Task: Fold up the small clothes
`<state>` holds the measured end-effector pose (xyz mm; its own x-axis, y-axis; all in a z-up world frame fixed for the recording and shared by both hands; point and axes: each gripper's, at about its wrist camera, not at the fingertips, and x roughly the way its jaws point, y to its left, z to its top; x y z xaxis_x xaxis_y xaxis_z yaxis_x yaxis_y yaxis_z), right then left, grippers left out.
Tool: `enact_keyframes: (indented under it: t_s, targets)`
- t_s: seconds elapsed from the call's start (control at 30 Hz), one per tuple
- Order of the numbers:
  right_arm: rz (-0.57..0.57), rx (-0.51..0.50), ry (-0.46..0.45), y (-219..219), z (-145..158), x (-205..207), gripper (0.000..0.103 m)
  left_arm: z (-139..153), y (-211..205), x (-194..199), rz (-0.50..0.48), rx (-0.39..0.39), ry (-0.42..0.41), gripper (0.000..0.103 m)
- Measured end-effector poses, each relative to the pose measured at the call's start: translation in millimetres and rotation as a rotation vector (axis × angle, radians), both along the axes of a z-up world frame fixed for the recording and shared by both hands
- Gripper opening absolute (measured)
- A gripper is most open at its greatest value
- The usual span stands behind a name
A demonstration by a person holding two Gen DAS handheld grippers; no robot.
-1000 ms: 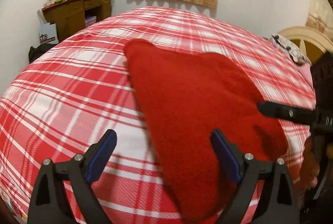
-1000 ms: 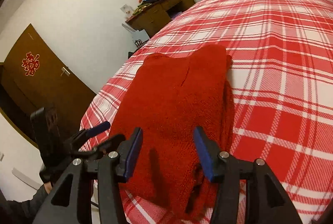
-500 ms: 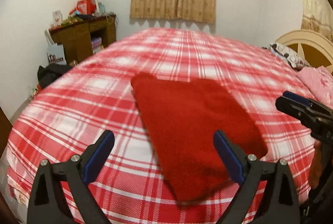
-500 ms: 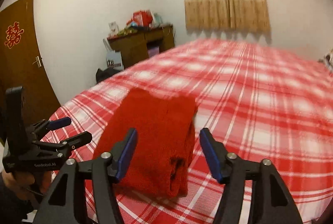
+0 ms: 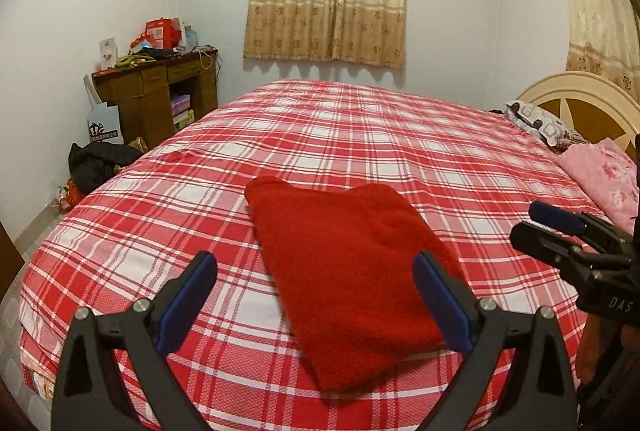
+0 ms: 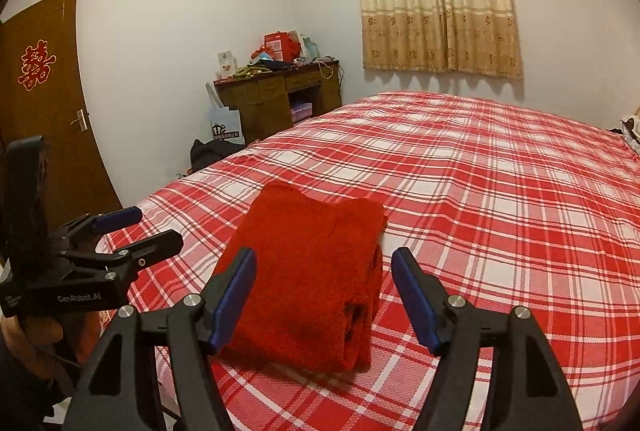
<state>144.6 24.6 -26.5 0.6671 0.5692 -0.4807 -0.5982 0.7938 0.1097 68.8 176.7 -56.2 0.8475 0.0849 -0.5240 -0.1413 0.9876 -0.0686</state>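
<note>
The folded red garment point(image 5: 344, 271) lay near the bed's point(image 5: 360, 135) foot corner. The left gripper point(image 5: 316, 295) hovered spread; the right gripper's point(image 6: 324, 295) jaws were opening, pinching nothing.

Folded red knit garment point(image 5: 344, 271), flat on bed
</note>
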Motion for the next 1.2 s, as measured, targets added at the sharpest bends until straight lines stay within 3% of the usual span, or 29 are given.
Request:
enact_keyframes:
  t_s: [1.2]
  targets:
    - [0.005, 0.022, -0.011, -2.5, 2.7, -12.8, 0.071, 0.7, -12.6, 0.4, -0.027, 0.011, 0.002, 0.103]
